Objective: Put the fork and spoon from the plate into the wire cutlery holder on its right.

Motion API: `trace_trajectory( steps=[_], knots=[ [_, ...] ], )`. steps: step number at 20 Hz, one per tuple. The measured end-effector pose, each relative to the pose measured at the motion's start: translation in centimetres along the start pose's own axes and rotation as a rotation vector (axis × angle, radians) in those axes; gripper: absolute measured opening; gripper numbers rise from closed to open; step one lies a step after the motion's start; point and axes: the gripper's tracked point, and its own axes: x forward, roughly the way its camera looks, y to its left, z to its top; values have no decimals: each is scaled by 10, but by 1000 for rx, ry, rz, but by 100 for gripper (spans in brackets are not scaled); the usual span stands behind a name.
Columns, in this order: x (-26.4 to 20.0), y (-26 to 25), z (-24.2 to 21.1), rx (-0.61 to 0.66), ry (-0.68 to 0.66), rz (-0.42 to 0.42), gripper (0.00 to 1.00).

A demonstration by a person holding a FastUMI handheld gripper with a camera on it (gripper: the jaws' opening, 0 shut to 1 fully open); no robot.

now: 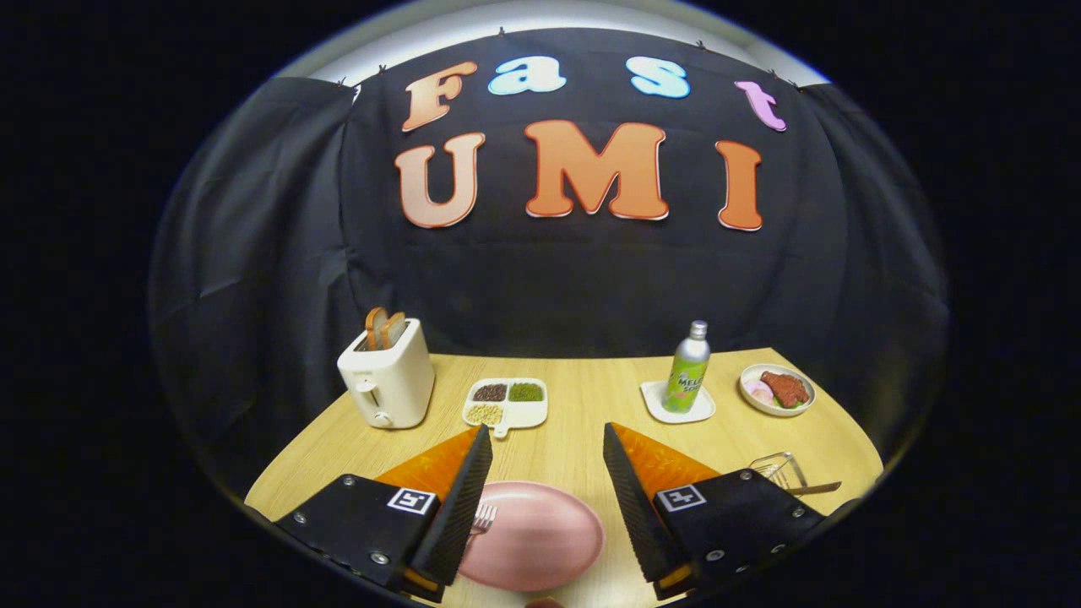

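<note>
While the gripper [547, 460] hangs over the near edge of the wooden bench [574, 414], its two fingers stand wide apart and hold nothing. Between them lies a pink oval plate [540, 536], smooth and shiny. A silver fork [483, 517] rests on the plate's left side, just beside the left finger; you can see its prongs, but the finger hides the handle. The wire cutlery holder [779, 467] sits near the bench's right edge, to the right of the plate. It is made of thin silver wires, and the right finger's body covers its lower part. A thin metal handle [815, 488] sticks out of it to the right; it is too small to tell if it is the spoon. Farther back, a cream toaster [387, 384] with two toast slices [384, 328] stands near the far left corner. Beside it is a white tray [507, 404] with little heaps of seeds. Near the far right corner a green bottle [687, 369] stands on a white coaster [676, 404], next to a bowl [777, 390] of red and pink food.
</note>
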Motion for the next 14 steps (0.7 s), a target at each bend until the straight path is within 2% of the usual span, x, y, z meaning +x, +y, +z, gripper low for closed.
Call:
trace_trajectory(
  steps=[5, 14],
  knots=[
    [12, 37, -70, -31, 181, 50, 82],
    [27, 60, -158, -36, 419, 46, 80]
  ],
)
